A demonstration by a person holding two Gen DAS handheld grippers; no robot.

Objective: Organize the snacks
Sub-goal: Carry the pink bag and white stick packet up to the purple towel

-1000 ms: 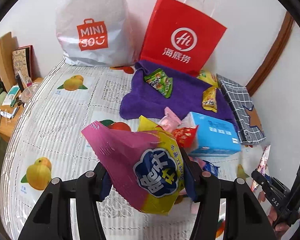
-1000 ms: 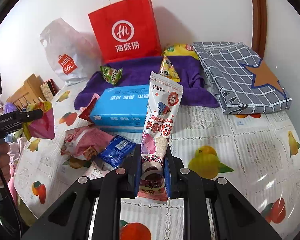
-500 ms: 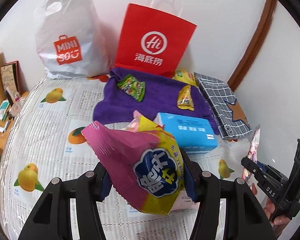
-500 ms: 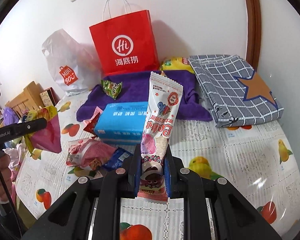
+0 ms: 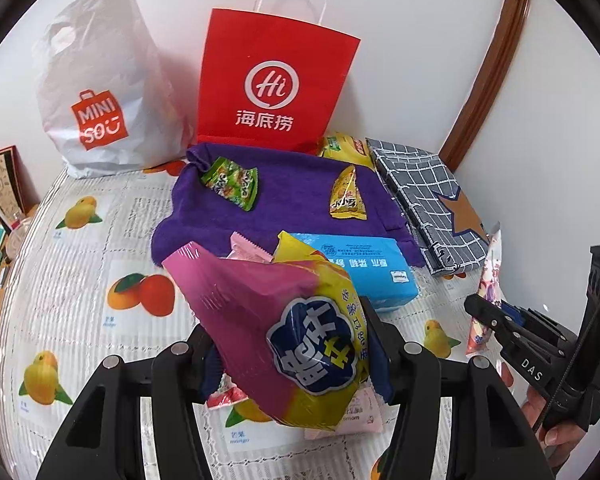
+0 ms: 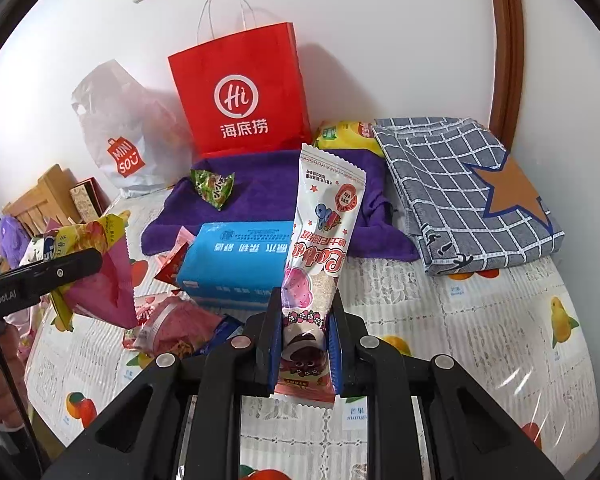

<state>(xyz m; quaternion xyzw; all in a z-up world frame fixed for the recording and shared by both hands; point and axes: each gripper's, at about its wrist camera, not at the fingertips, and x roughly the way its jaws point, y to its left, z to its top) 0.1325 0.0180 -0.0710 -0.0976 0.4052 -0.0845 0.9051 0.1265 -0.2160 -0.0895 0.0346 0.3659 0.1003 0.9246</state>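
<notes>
The left gripper (image 5: 296,344) was clamped on a pink-and-yellow chip bag (image 5: 284,332) that hid the snacks beneath it, while the right gripper (image 6: 305,340) pinched a tall white snack packet (image 6: 320,248) upright, blocking part of the blue tissue pack (image 6: 232,260).

My left tool (image 5: 296,344) is matte black with silver screws and blue pads; at three o'clock my right tool (image 5: 500,320) reads "DAS", above bare fingers (image 5: 560,432).

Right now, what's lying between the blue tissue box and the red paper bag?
The purple towel, with a green snack packet on it, lies between the blue tissue box and red paper bag; both views show it.
</notes>
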